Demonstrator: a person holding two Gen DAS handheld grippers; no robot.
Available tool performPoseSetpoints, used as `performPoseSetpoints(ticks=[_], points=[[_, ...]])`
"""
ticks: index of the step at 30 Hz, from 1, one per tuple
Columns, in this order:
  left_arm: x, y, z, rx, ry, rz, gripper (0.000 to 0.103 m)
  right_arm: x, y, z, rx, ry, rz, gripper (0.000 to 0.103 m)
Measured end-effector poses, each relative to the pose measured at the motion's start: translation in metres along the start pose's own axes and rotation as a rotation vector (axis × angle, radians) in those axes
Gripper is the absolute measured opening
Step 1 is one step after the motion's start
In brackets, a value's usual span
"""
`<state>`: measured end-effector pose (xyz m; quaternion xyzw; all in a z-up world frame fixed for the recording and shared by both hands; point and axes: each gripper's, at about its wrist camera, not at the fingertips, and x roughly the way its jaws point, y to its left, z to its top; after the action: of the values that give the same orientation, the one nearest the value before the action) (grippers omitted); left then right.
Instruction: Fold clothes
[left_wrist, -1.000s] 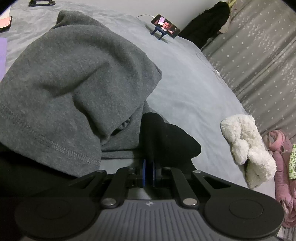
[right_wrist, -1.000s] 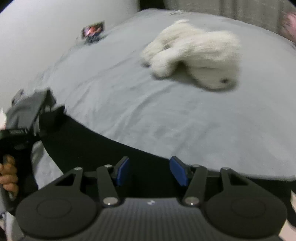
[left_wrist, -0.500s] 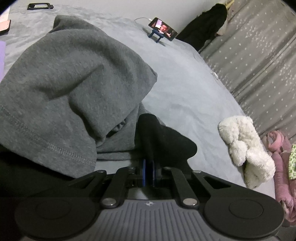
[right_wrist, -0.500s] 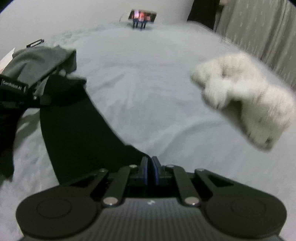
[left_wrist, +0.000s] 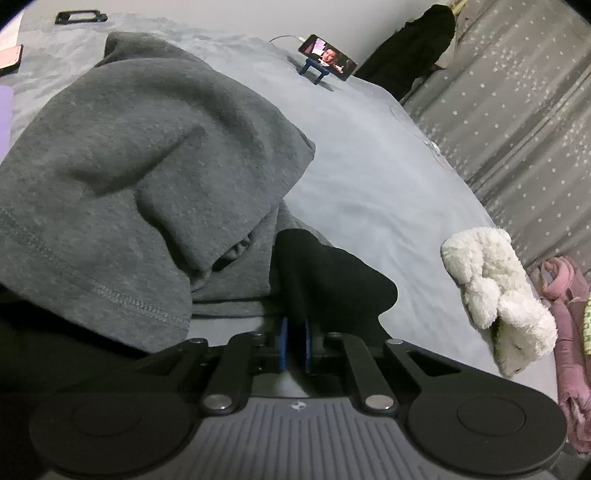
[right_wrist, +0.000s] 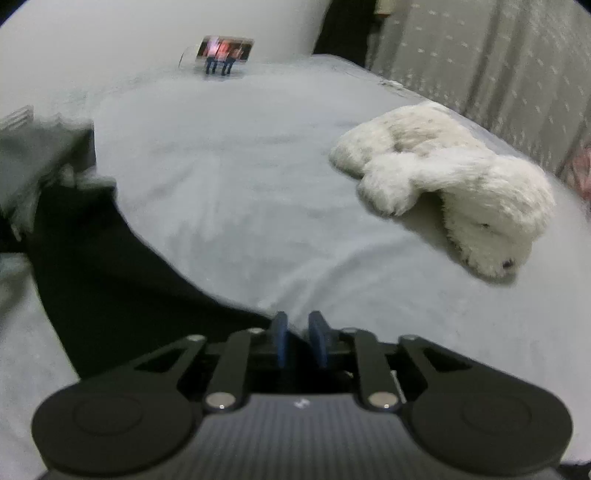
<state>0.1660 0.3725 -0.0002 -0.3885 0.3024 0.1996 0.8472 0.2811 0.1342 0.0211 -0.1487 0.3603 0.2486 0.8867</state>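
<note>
- Left gripper, angled down over the bed: clamped on black garment.
- Right gripper, angled down: jaws opening, slightly apart at the same garment's edge; contact unclear.

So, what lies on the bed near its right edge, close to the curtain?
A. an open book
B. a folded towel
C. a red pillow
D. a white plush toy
D: a white plush toy lies on its side on the grey bed near the curtain, and the left wrist view shows it there too.
</note>
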Motion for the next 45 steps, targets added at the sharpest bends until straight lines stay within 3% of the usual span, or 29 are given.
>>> performPoseSetpoints(ticks=[2, 5, 6, 9, 11, 16, 21, 27, 33, 38, 43, 45], points=[[-0.001, 0.001, 0.0, -0.016, 0.01, -0.009, 0.008, -0.019, -0.012, -0.002, 0.075, -0.037, 0.024, 0.031], [-0.001, -0.003, -0.001, -0.022, 0.031, -0.004, 0.023, -0.05, -0.034, -0.013, 0.177, -0.031, 0.049, 0.046], [-0.002, -0.004, -0.002, -0.022, 0.039, 0.001, 0.028, -0.058, -0.043, -0.018, 0.217, -0.016, 0.05, 0.047], [-0.002, -0.009, -0.006, -0.026, 0.082, -0.029, 0.031, -0.09, -0.079, -0.042, 0.382, 0.023, 0.072, 0.054], [-0.002, -0.013, -0.008, -0.011, 0.118, -0.044, 0.031, -0.114, -0.096, -0.066, 0.458, 0.014, 0.08, 0.054], [-0.013, -0.028, -0.016, 0.052, 0.14, 0.002, 0.031, -0.179, -0.123, -0.139, 0.595, 0.015, 0.073, 0.056], [-0.028, -0.055, -0.037, 0.139, 0.161, -0.024, 0.031, -0.243, -0.14, -0.203, 0.687, 0.032, 0.016, 0.057], [-0.05, -0.11, -0.089, 0.41, 0.218, -0.132, 0.031, -0.287, -0.115, -0.248, 0.618, 0.044, -0.005, 0.064], [-0.06, -0.149, -0.165, 0.634, 0.361, -0.293, 0.031, -0.282, -0.073, -0.275, 0.548, 0.086, -0.002, 0.064], [-0.061, -0.162, -0.211, 0.796, 0.434, -0.31, 0.031, -0.278, -0.029, -0.28, 0.421, 0.097, 0.012, 0.059], [-0.07, -0.166, -0.236, 0.973, 0.372, -0.27, 0.033, -0.273, 0.003, -0.283, 0.297, 0.122, 0.007, 0.058], [-0.072, -0.163, -0.232, 0.972, 0.373, -0.271, 0.035, -0.28, 0.005, -0.284, 0.267, 0.141, 0.027, 0.058]])
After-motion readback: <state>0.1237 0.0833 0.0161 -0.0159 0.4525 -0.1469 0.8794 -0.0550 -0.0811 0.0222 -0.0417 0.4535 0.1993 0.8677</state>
